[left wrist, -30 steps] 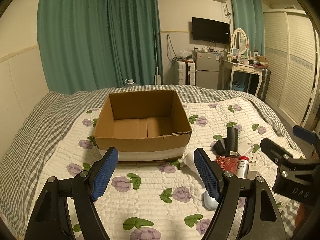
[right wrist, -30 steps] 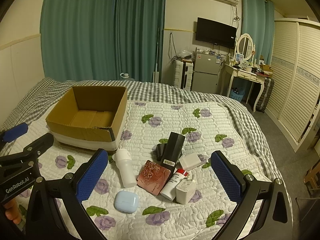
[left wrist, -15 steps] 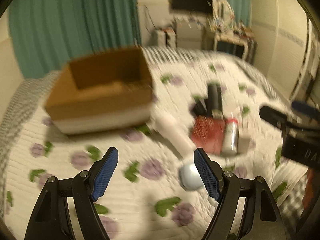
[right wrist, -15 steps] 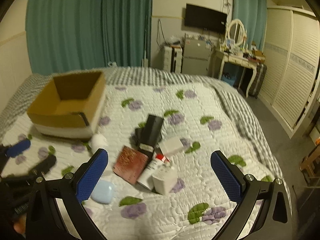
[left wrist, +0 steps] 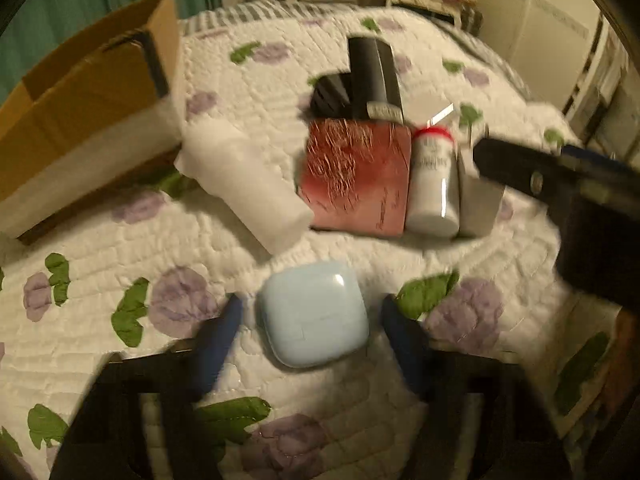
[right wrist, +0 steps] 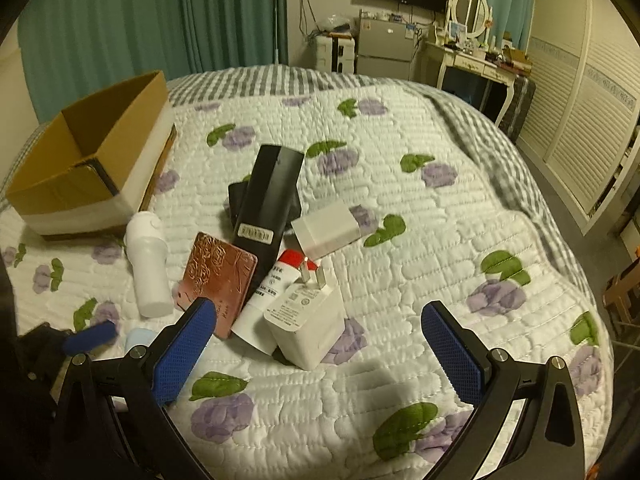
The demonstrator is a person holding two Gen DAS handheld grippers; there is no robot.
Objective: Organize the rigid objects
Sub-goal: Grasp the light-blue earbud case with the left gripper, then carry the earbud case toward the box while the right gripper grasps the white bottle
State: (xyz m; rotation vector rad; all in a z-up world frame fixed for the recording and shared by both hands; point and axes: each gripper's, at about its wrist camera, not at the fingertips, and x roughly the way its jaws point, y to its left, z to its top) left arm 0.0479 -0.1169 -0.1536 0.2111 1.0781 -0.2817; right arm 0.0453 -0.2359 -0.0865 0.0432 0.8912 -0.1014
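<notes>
A pale blue earbud case [left wrist: 314, 312] lies on the quilt between the open fingers of my left gripper [left wrist: 312, 332], not squeezed. Behind it lie a white bottle [left wrist: 244, 184], a red patterned box [left wrist: 356, 176], a red-capped white tube [left wrist: 432, 184], a black box [left wrist: 374, 80] and a white charger [right wrist: 308, 320]. The open cardboard box [right wrist: 92, 160] stands at the left. My right gripper [right wrist: 320, 344] is open and empty, low over the quilt, just in front of the charger.
A small white box [right wrist: 328, 232] lies beside the black box. The bed's quilt [right wrist: 440, 240] falls away to the right toward a wardrobe [right wrist: 580, 100]. A dressing table [right wrist: 472, 60] and fridge stand behind the bed.
My left gripper has swung right and dropped down to straddle the blue case. My right gripper has moved forward and lower toward the pile of objects.
</notes>
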